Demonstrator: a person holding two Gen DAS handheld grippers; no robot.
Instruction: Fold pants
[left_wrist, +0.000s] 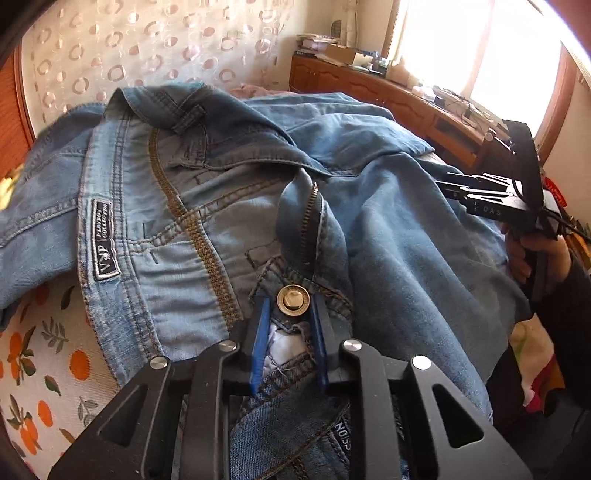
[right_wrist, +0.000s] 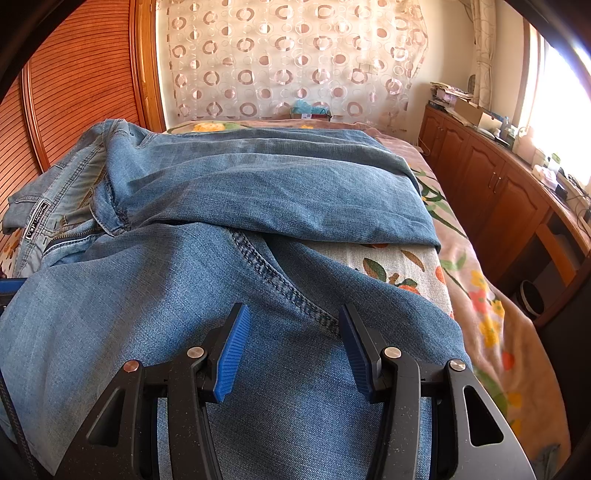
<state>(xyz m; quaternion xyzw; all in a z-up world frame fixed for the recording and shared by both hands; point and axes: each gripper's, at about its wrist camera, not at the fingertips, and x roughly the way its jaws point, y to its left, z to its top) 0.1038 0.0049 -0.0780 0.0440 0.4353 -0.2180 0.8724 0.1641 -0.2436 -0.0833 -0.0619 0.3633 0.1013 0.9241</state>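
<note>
Left wrist: jeans (left_wrist: 229, 206) waistband between fingers (left_wrist: 260, 339); grip unclear.

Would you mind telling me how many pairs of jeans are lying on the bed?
1: the jeans lie rumpled across the bed, waistband at the left, one leg folded across the far side. Nothing shows whether another pair lies underneath.

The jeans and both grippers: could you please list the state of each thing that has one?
Jeans: unfolded, rumpled on the bed.
Zipper: open.
Waist button: unfastened.
Left gripper: jaws narrow, pinching the waistband at the button.
Right gripper: open over a leg, gripping nothing.
</note>
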